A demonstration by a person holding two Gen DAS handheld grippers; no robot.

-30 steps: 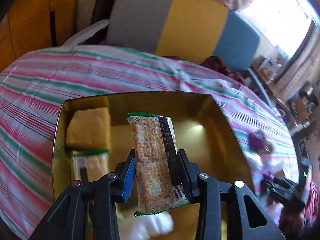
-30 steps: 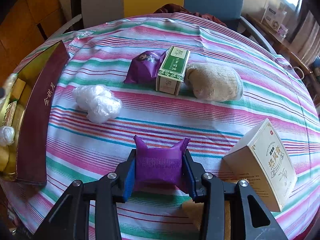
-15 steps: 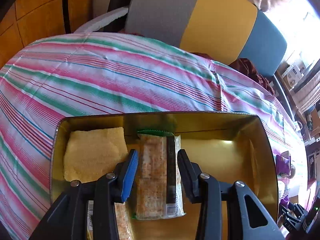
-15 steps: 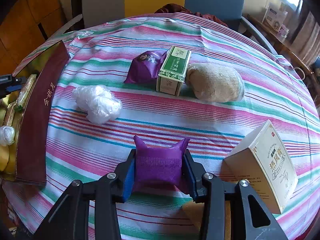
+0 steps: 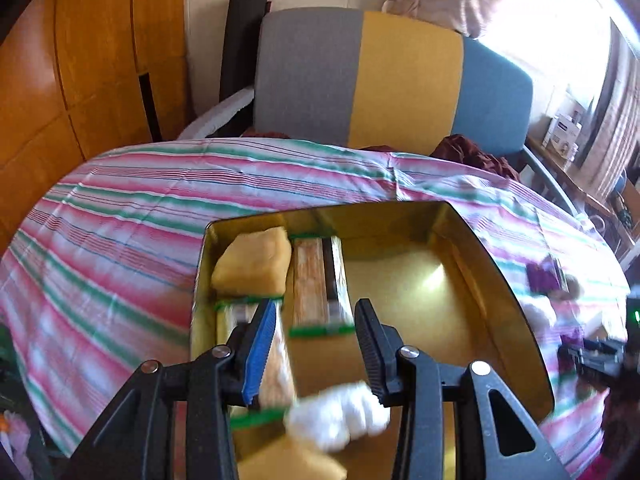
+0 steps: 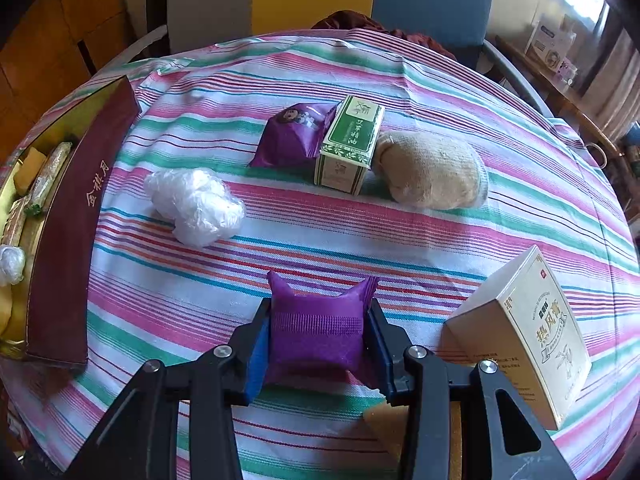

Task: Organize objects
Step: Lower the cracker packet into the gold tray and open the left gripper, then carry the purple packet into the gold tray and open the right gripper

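Note:
My left gripper (image 5: 316, 312) hangs open over the gold tin (image 5: 500, 280), with nothing between its fingers. Just beyond the fingertips, an orange cracker packet (image 5: 320, 280) lies flat in the tin beside a yellow cake block (image 5: 252, 264). A second cracker packet (image 5: 276, 364) and a white plastic wad (image 5: 340, 416) lie nearer in the tin. My right gripper (image 6: 318, 320) is shut on a small purple packet (image 6: 316, 336), held just above the striped tablecloth. The tin's maroon side (image 6: 76, 220) stands at the far left of the right wrist view.
On the cloth lie a crumpled white plastic ball (image 6: 196, 206), a purple snack bag (image 6: 292, 134), a green box (image 6: 348, 144), a beige knitted sock (image 6: 432, 170) and a cream box (image 6: 528, 336). A colour-blocked chair (image 5: 400, 84) stands behind the table.
My left gripper has let go of the cracker packet, which now lies in the tin, and has drawn back and up from it. The right gripper and its purple packet have not moved.

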